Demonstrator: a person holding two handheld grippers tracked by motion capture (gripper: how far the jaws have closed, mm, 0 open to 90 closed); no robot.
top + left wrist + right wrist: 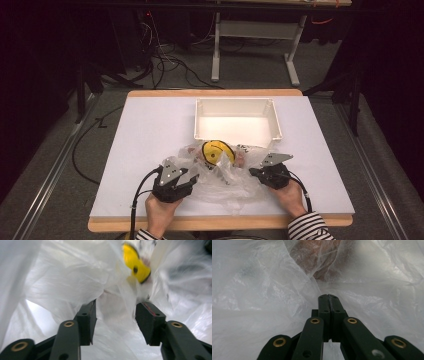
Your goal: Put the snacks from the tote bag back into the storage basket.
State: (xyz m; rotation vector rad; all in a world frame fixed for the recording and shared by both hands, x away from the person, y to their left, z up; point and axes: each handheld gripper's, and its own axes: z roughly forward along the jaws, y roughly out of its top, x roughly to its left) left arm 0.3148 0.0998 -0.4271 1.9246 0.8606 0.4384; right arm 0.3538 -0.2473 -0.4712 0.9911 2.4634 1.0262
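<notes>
Two hand-held grippers work a clear plastic bag on the white worktop.

The left hand-held gripper stands open with film between its jaws; the right hand-held gripper is closed, whether on film cannot be told. A yellow item sits inside the bag, just before a white bin.

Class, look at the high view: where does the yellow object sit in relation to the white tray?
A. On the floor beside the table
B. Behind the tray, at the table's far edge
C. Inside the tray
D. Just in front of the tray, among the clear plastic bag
D: the yellow object lies within the crumpled clear plastic bag, on the person's side of the white tray.
</notes>
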